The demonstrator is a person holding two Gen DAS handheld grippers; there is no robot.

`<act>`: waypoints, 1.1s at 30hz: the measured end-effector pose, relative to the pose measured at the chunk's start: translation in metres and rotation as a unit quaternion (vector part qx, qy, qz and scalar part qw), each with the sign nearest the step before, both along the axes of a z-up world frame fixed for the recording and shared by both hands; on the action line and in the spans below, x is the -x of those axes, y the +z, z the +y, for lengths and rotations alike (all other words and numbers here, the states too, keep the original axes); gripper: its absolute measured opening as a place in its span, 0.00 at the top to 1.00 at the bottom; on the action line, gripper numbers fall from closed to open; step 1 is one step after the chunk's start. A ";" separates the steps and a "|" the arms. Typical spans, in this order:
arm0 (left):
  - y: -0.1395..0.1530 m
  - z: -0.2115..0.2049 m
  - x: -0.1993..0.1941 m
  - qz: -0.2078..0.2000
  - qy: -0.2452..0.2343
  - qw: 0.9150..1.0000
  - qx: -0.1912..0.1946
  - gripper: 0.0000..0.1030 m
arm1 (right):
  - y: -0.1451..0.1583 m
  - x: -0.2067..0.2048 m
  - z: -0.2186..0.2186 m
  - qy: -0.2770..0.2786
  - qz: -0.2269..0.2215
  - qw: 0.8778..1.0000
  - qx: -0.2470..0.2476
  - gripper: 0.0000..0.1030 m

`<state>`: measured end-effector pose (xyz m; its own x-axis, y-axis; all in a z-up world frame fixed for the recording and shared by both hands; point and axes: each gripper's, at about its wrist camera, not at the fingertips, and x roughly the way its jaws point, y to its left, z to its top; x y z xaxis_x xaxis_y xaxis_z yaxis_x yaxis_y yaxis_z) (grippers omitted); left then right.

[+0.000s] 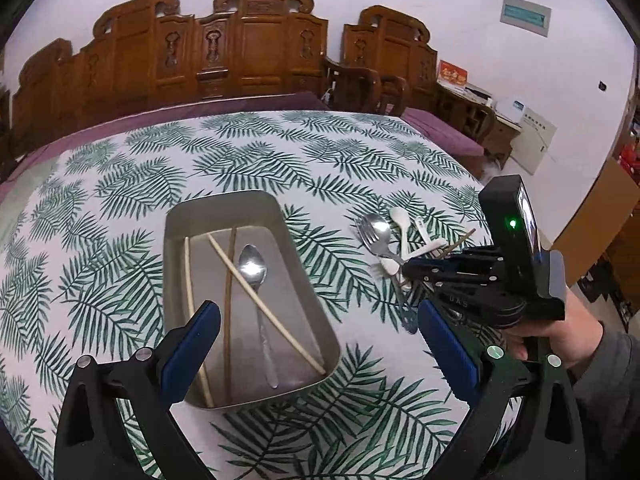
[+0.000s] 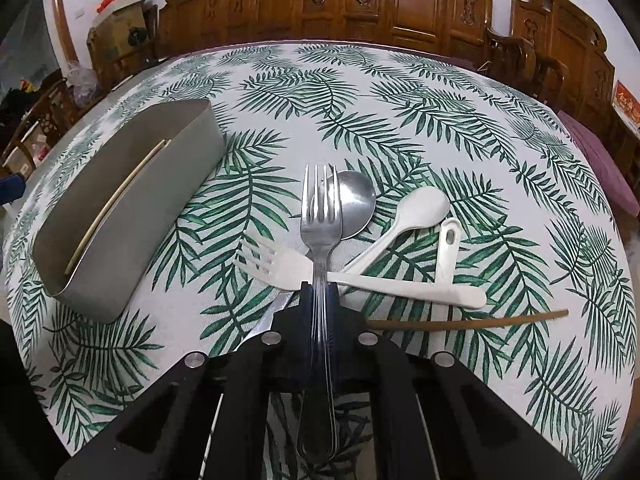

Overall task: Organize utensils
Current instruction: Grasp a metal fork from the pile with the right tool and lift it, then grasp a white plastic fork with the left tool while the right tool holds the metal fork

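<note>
The rectangular grey metal tray [image 1: 256, 204] on the leaf-patterned surface [image 1: 280, 148] already holds 4 items: 1 steel spoon [image 1: 253, 266], 2 pale wooden chopsticks [image 1: 264, 300] and 1 darker brown chopstick [image 1: 229, 312]. Judge the task as partly done.

Items left in the pile beside the tray: 1 stainless steel fork [image 2: 320, 216], 1 round steel spoon [image 2: 354, 200] beneath it, 1 white plastic fork [image 2: 288, 268], 1 white plastic spoon [image 2: 416, 208], 1 white handle with a hanging hole [image 2: 448, 248] and 1 brown chopstick [image 2: 468, 322].

Your right tool [image 2: 320, 292] is pressed together on the neck of the stainless steel fork; the tines project forward past the fingertips and the handle runs back between the fingers. The fork sits over the pile, so expect the pieces under it to shift when you lift.

Your left tool [image 1: 316, 332] is spread wide and pinches nothing. It hovers over the near end of the tray.
</note>
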<state>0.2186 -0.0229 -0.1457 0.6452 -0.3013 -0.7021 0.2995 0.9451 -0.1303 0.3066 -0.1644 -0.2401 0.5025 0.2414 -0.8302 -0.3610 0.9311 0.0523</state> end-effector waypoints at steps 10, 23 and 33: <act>-0.005 -0.030 -0.006 0.014 -0.023 1.000 -0.015 0.15 | 0.027 0.006 -0.049 -0.037 -0.034 0.997 -0.054 0.92; -0.019 -0.090 -0.050 0.041 -0.065 0.995 -0.057 0.33 | 0.027 0.005 -0.107 -0.075 -0.034 0.993 -0.080 0.92; -0.048 -0.109 -0.092 0.096 -0.068 0.991 -0.061 0.53 | 0.018 0.003 -0.125 -0.088 -0.020 0.993 -0.075 0.92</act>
